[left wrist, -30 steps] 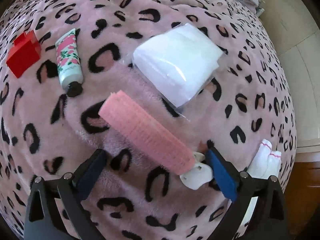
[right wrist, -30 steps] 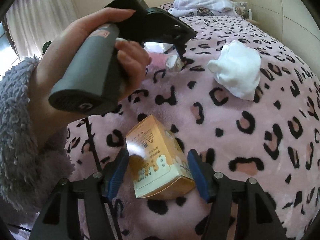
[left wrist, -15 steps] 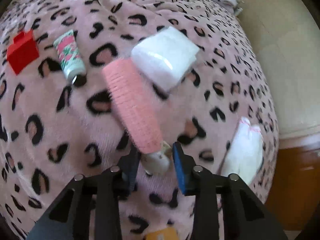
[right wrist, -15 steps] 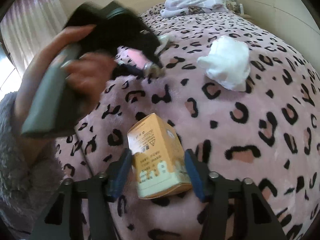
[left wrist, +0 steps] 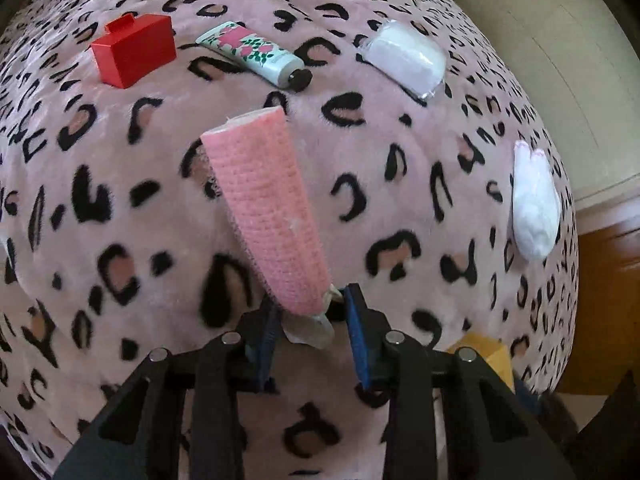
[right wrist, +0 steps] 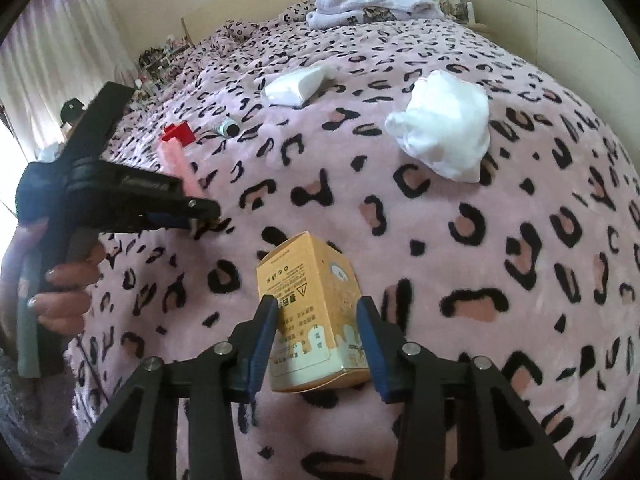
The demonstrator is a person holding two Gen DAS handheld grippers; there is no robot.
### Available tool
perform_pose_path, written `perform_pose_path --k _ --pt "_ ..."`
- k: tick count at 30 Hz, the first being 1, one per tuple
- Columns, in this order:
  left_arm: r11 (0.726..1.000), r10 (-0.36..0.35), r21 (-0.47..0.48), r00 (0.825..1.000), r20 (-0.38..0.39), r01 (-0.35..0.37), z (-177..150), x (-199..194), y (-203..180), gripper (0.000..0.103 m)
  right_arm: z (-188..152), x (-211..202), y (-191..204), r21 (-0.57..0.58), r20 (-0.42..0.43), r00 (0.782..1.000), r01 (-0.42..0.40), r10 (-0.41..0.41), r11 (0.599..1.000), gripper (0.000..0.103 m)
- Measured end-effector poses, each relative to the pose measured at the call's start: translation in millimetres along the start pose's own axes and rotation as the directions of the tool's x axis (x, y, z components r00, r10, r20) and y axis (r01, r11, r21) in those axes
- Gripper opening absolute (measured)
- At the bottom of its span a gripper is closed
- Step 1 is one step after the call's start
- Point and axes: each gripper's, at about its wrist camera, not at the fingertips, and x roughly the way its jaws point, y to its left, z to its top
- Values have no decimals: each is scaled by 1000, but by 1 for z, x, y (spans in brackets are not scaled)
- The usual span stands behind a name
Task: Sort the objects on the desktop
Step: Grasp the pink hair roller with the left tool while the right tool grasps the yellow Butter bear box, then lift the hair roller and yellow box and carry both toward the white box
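Note:
My left gripper [left wrist: 308,316] is shut on the white end of a pink hair roller [left wrist: 268,212] and holds it above the leopard-print blanket [left wrist: 420,160]; the roller points away from me. The left gripper and the roller [right wrist: 176,164] also show in the right wrist view at the left. My right gripper [right wrist: 318,324] is shut on a yellow carton [right wrist: 312,304], held upright just above the blanket.
On the blanket lie a red box [left wrist: 134,54], a floral tube [left wrist: 256,54], a clear packet of white pads [left wrist: 404,58] and white socks [left wrist: 534,204]. In the right wrist view, folded clothes [right wrist: 372,4] lie at the far end.
My left gripper closed on the roller's white end and lifted it, swinging it to point away. My right gripper closed on the carton and raised it slightly.

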Motion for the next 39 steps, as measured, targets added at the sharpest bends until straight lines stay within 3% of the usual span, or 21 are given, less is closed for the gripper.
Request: perform_pose_path --k 3,7,15,17,19,23,31,39 --pt "999 14 39 1000 9 -15 -8 -5 0 33 0 1 4 -17 -11 1000 16 -16 1000 44" --pt "997 23 79 1000 14 -24 -11 -5 -7 33 0 6 11 -35 -63 998 28 -30 999 58" --pt "994 10 110 1000 11 -11 -20 -5 -7 33 -1 17 6 -12 -86 996 22 -23 1000 62" --pt "994 9 110 1000 6 -10 -19 -2 -7 33 -2 29 0 30 -145 989 -35 39 999 66" --pt "994 10 108 1000 -1 -10 -18 3 -7 33 -6 41 2 9 -177 984 11 -9 1000 66" --pt "996 -5 89 1000 -9 5 -15 10 -3 33 -9 41 6 14 -114 993 37 -35 999 66" --pt "998 -35 47 999 22 34 -21 5 5 32 -8 22 10 53 -14 999 49 -48 997 48" --pt "998 -39 44 994 100 35 -34 -25 15 32 -8 6 14 91 51 995 78 -83 993 46"
